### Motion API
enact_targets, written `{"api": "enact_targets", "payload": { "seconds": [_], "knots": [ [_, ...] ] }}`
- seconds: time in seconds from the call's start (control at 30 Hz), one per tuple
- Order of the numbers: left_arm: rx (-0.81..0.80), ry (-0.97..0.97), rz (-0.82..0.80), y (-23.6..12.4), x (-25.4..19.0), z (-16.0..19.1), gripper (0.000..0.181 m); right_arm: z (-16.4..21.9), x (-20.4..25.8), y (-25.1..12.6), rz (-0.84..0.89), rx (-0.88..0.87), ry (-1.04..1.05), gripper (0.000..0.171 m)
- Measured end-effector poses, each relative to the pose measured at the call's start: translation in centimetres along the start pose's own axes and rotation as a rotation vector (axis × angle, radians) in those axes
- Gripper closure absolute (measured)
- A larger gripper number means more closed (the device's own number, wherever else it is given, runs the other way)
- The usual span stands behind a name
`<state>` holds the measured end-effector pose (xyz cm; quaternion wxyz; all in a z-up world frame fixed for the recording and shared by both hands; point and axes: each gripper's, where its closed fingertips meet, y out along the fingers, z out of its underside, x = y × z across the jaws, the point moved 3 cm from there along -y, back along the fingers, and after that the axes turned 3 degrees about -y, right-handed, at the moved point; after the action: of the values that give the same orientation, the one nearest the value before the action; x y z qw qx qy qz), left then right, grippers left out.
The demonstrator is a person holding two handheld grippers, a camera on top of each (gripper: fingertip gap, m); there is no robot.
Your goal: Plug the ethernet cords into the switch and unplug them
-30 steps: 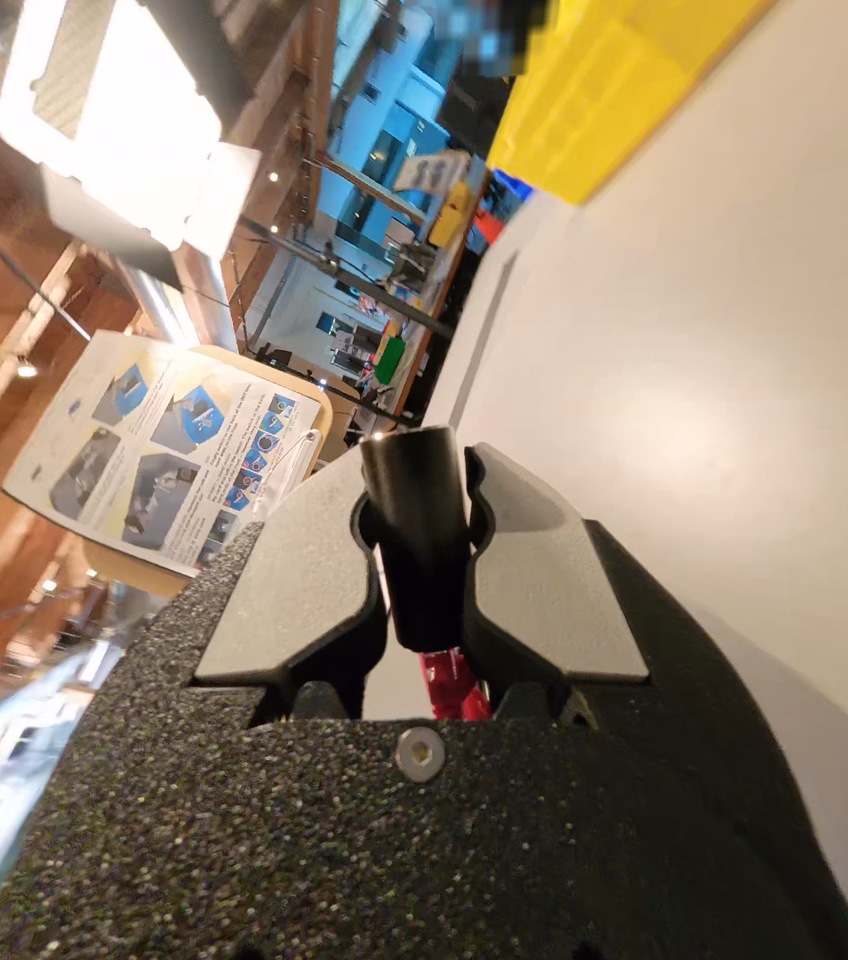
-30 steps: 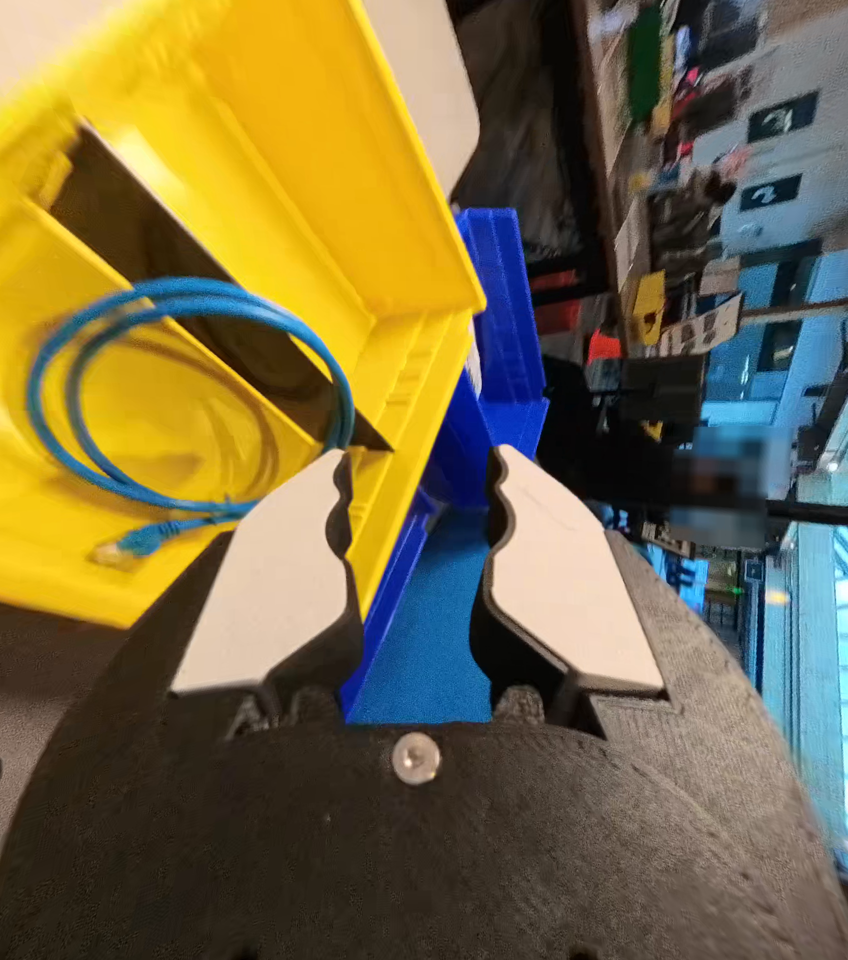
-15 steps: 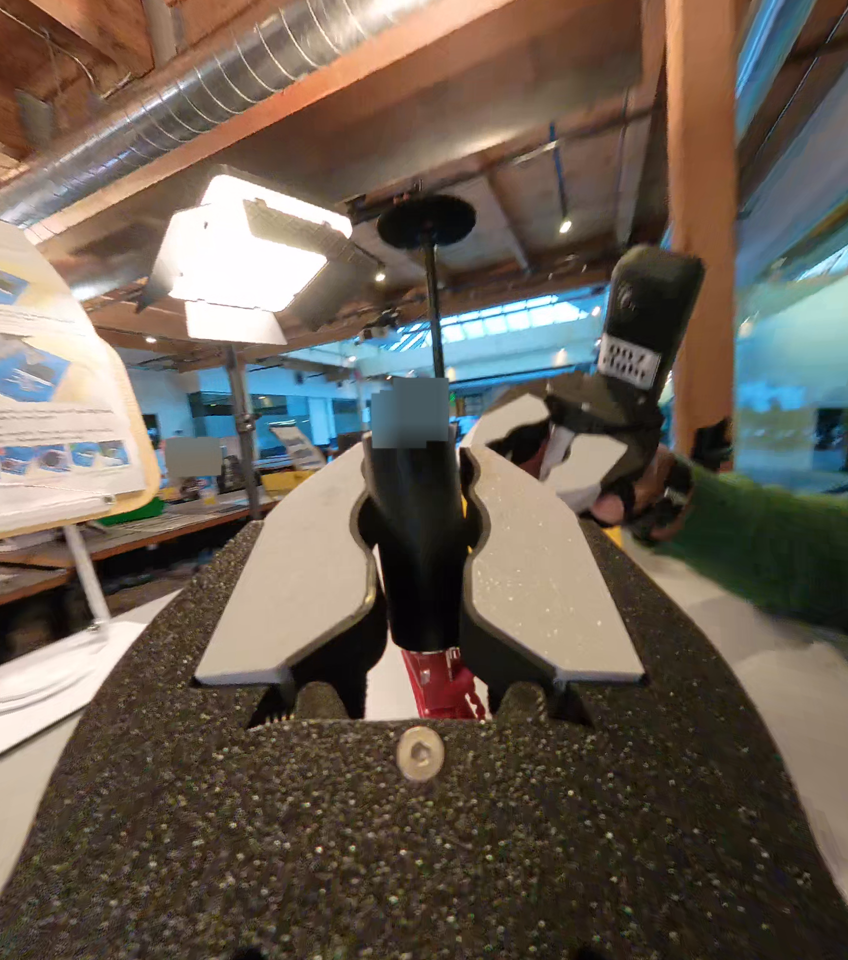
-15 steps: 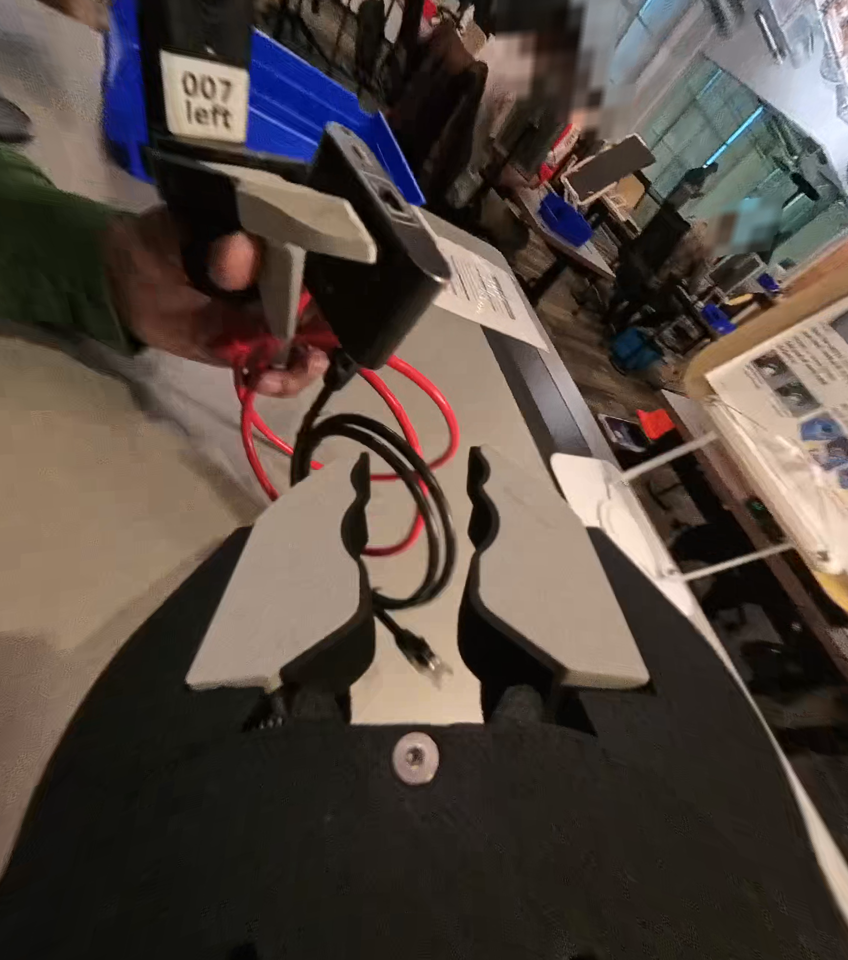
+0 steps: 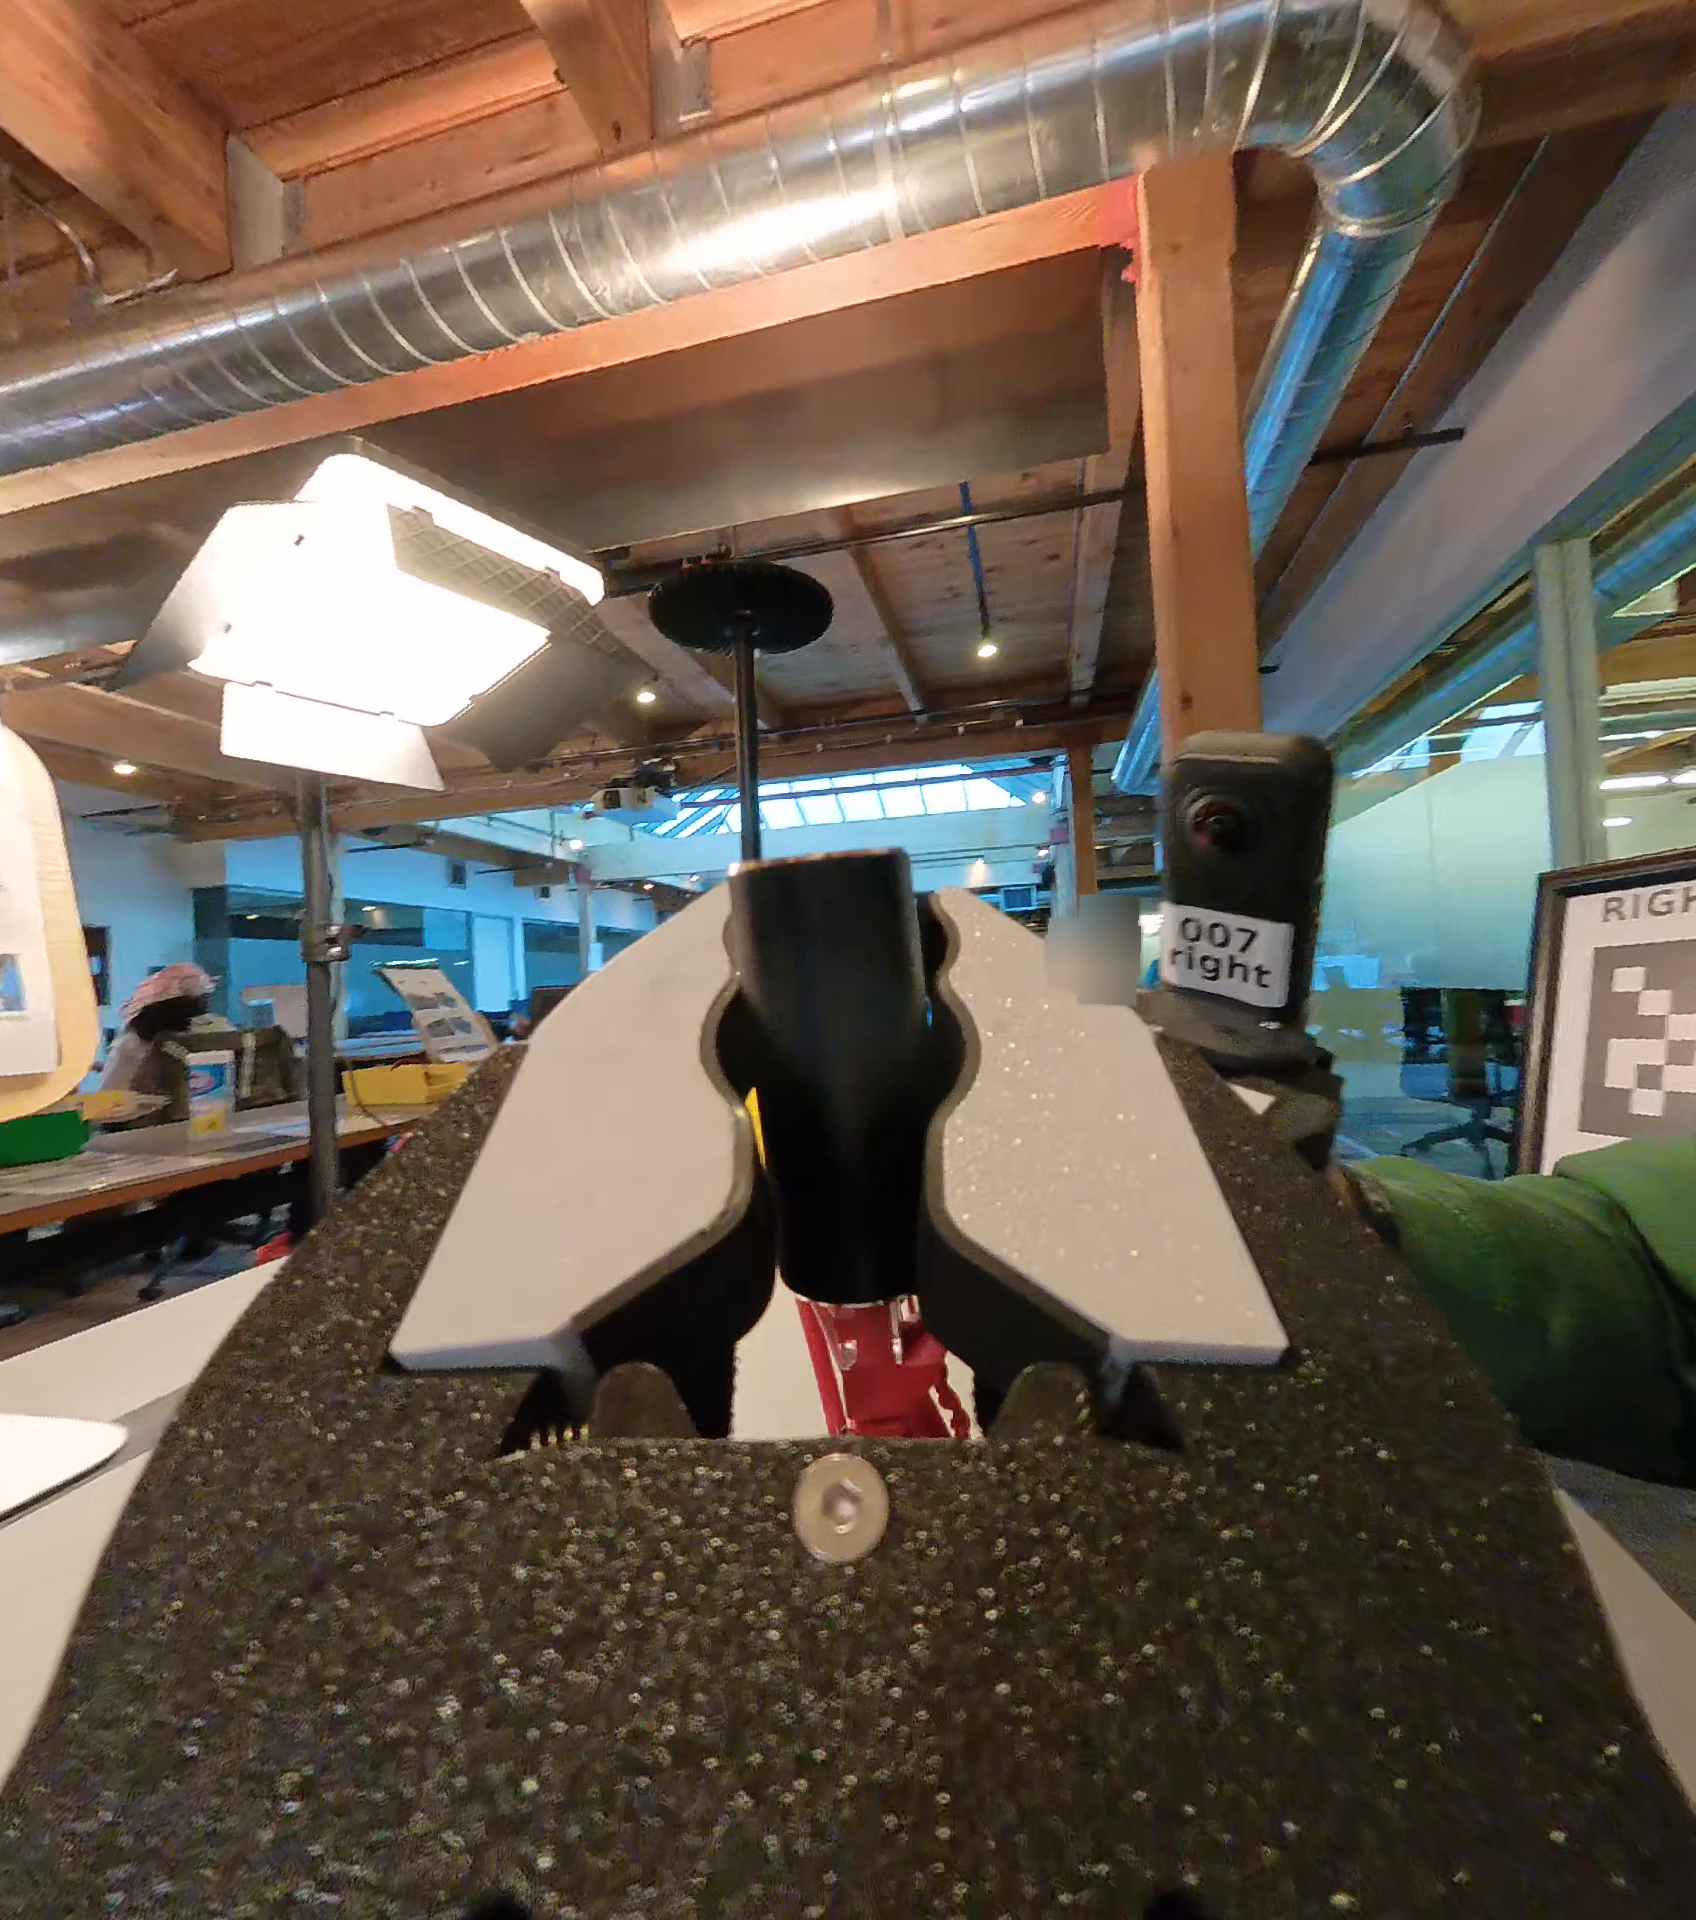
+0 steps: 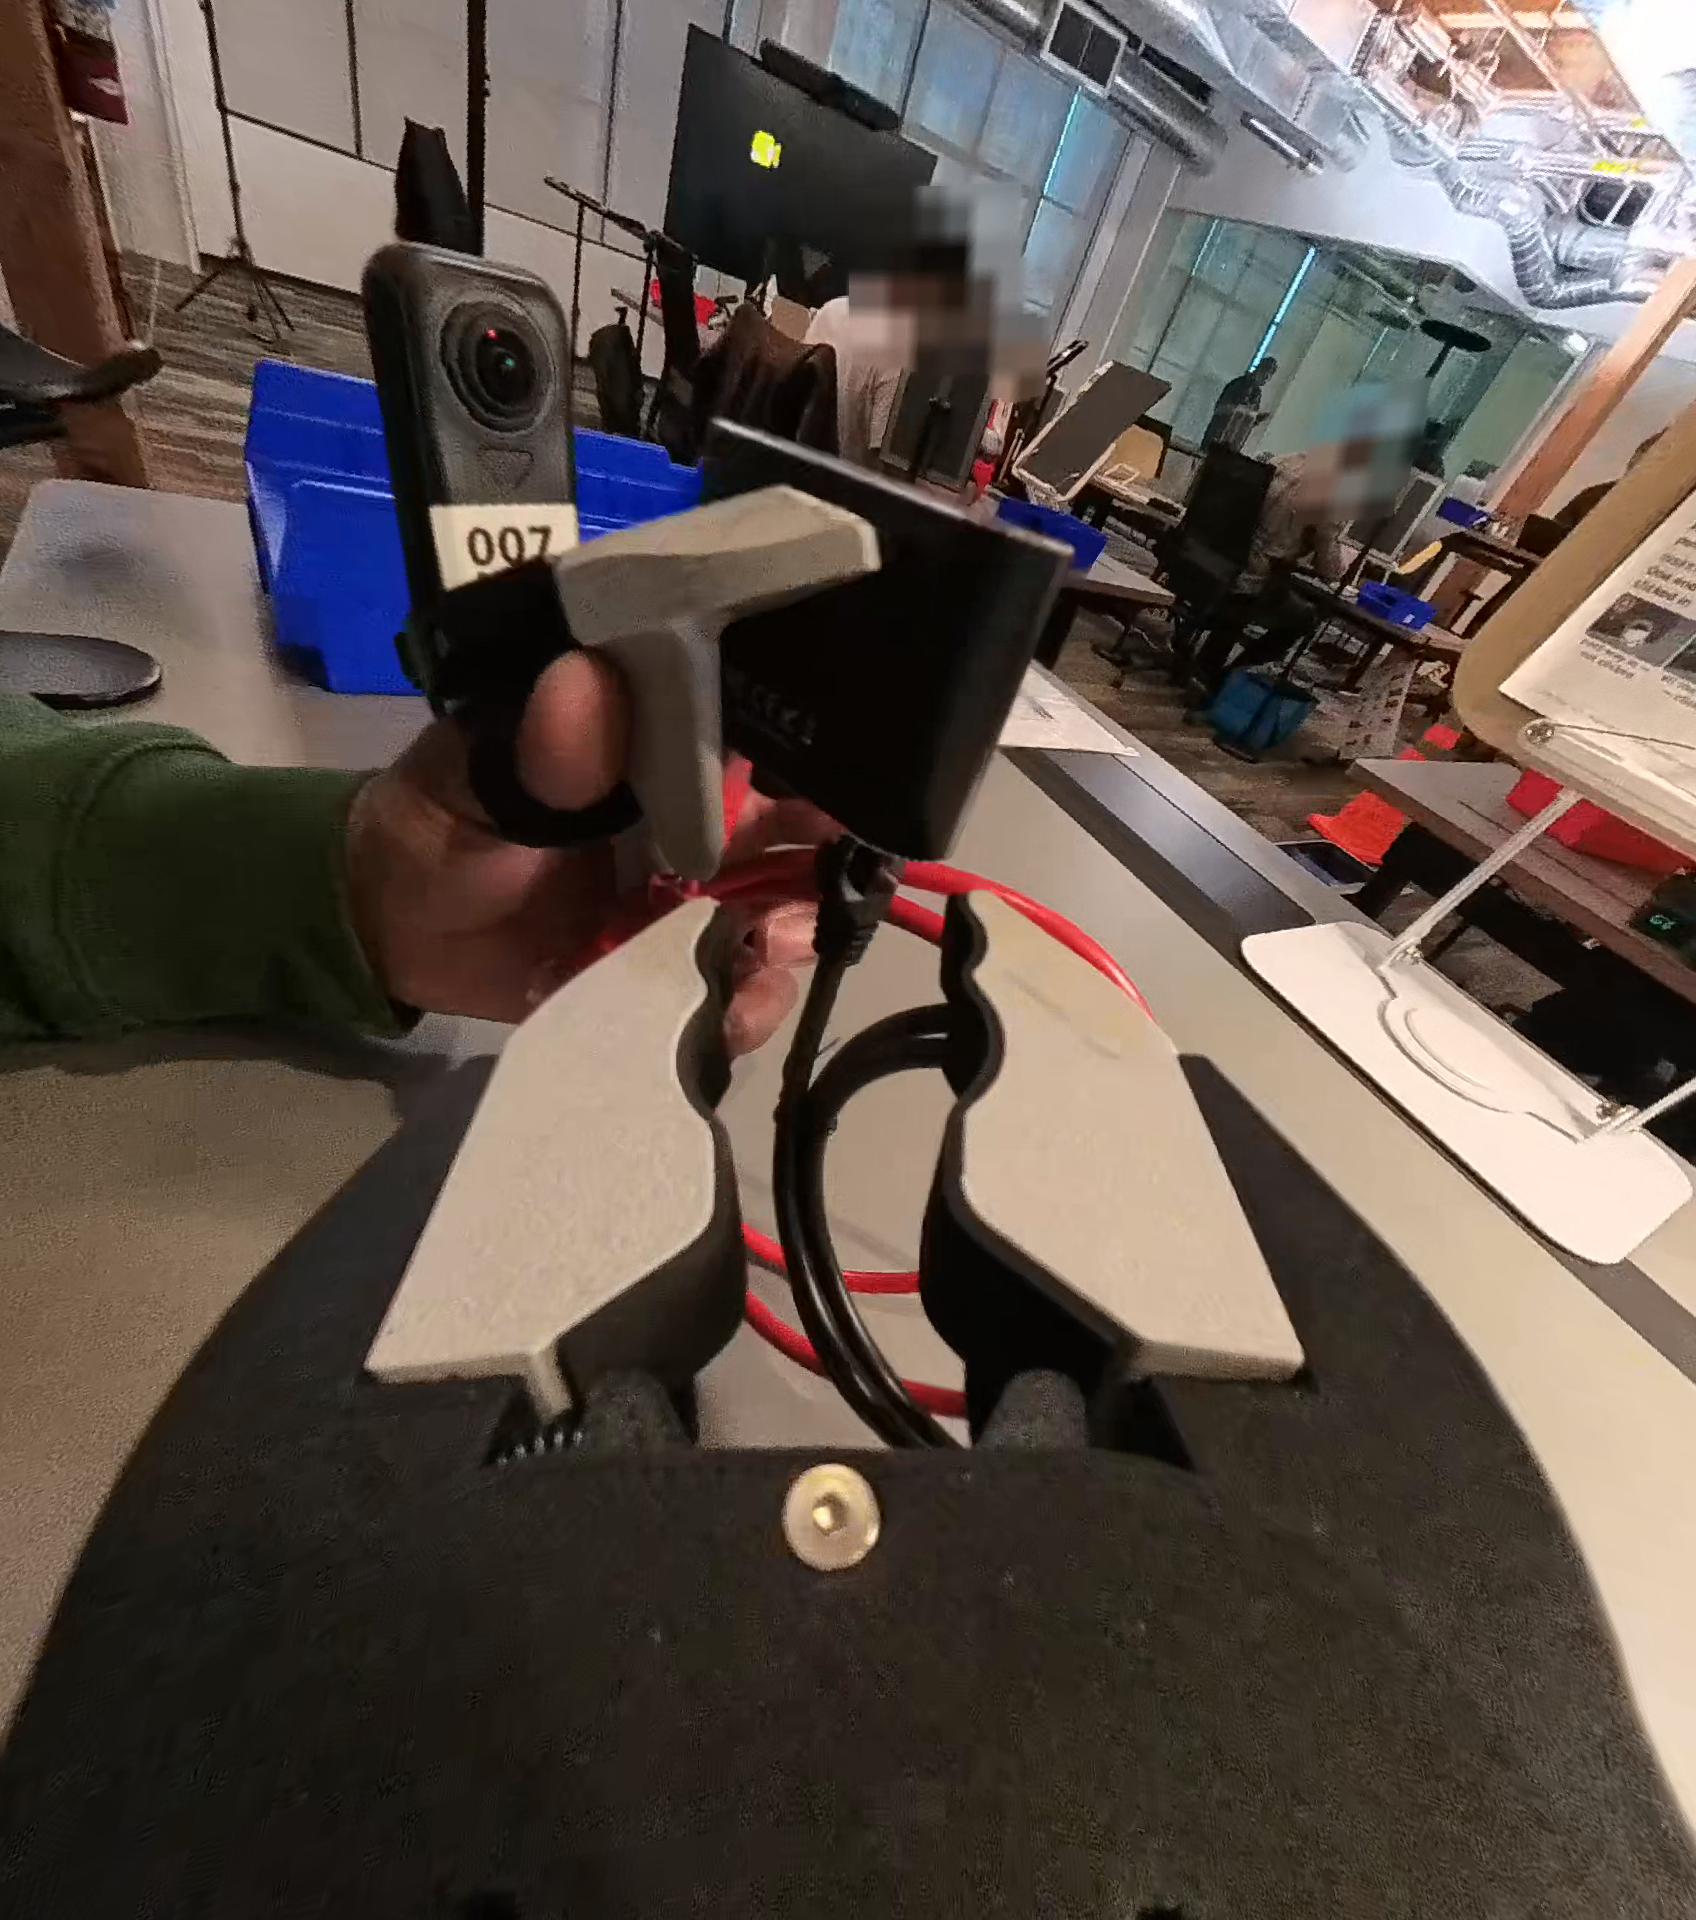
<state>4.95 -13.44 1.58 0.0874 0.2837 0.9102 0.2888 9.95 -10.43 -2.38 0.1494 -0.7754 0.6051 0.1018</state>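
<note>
Raised black boxy switch (image 6: 885,665), black cord (image 6: 813,1132) plugged, red cord (image 6: 1020,914) coiled

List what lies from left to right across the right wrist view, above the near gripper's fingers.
Green sleeve → hand → left gripper, shut on the black switch → white stand base → instruction board.
</note>
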Motion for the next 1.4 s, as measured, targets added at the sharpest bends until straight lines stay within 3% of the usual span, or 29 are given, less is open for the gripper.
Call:
{"api": "enact_targets", "payload": {
  "seconds": [0.2,0.47,0.67,0.8,1.0,1.2,1.4],
  "knots": [
    [-0.006,-0.042,0.068,0.3,-0.7,0.5,0.152,1.3,0.5,0.3,-0.128,-0.033,0.135,0.139],
    [0.006,-0.092,0.093,0.5,-1.1,0.9,0.152,1.0,0.4,0.2,-0.134,-0.099,0.157,0.154],
    [0.163,-0.043,0.113,0.8,-1.2,1.5,0.149,1.3,0.3,0.0,-0.142,-0.032,0.077,0.155],
    [0.385,0.157,0.141,0.3,-1.7,2.3,0.144,1.5,0.1,-0.7,-0.135,0.038,-0.077,0.156],
    [0.632,0.464,0.169,-0.8,-2.3,3.1,0.142,3.7,-0.5,-1.0,-0.001,0.262,-0.521,0.156],
    [0.926,0.734,0.162,-2.1,-1.4,6.7,0.145,4.8,-0.7,-0.7,0.068,0.359,-0.746,0.156],
    [1.003,0.866,0.152,-2.4,-0.8,8.5,0.150,5.5,-1.0,-1.1,0.112,0.410,-0.942,0.156]
  ]
}}
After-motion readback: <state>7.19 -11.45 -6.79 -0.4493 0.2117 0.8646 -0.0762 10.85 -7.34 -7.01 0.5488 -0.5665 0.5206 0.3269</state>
